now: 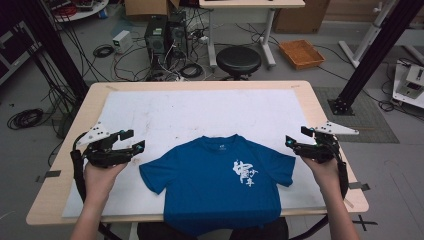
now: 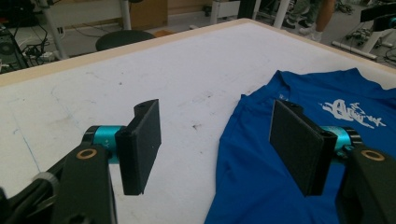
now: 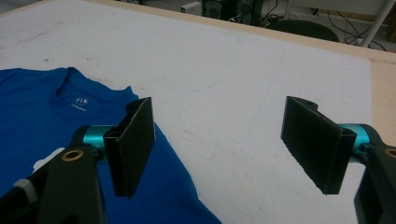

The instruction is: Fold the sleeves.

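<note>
A blue T-shirt (image 1: 220, 180) with a white print lies flat, front up, on the white mat (image 1: 200, 112), its hem hanging over the table's near edge. My left gripper (image 1: 131, 141) hovers open just left of the shirt's left sleeve; in the left gripper view the gripper (image 2: 215, 140) has wide-apart jaws with nothing between them, and the shirt (image 2: 280, 154) lies under the right jaw. My right gripper (image 1: 296, 137) stands open beside the right sleeve. In the right gripper view that gripper (image 3: 219, 140) shows bare mat between its jaws, the shirt (image 3: 42, 116) to its left.
The wooden table (image 1: 320, 107) rims the mat on all sides. Beyond its far edge stand a black stool (image 1: 238, 61), computer cases (image 1: 165, 35) with tangled cables, and an orange tray (image 1: 301, 53) on the floor. A black frame post (image 1: 372, 50) rises at right.
</note>
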Available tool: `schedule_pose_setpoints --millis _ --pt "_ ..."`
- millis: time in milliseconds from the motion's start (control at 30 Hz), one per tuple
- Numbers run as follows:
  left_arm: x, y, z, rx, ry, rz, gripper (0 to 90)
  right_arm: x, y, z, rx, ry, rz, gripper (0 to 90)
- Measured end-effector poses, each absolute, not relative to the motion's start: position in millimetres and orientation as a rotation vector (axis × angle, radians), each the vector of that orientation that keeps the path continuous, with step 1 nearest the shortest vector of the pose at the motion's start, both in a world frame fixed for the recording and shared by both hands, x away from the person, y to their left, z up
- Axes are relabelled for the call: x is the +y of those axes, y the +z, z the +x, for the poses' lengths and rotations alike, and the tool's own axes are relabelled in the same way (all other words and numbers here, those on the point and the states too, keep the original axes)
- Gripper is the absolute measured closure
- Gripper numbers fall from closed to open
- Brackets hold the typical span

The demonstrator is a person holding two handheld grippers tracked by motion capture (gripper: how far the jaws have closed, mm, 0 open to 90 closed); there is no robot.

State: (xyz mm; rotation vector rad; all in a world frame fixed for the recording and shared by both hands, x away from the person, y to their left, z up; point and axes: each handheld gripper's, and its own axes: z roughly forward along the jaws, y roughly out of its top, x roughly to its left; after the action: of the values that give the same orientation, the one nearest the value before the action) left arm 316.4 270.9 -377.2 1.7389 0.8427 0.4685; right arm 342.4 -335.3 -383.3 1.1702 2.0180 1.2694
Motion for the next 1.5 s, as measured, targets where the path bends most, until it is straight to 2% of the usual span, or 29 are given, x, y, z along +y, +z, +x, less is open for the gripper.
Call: schedule_pose_setpoints --millis 1033,1500 --pt "276 -394 310 0.881 0.442 1.769 34.3 -337 -384 344 2.014 1.259 1.181 26.0" --pt "278 -430 306 1.006 0.315 1.872 50.9 -337 -385 345 2.010 1.246 1.182 25.9"
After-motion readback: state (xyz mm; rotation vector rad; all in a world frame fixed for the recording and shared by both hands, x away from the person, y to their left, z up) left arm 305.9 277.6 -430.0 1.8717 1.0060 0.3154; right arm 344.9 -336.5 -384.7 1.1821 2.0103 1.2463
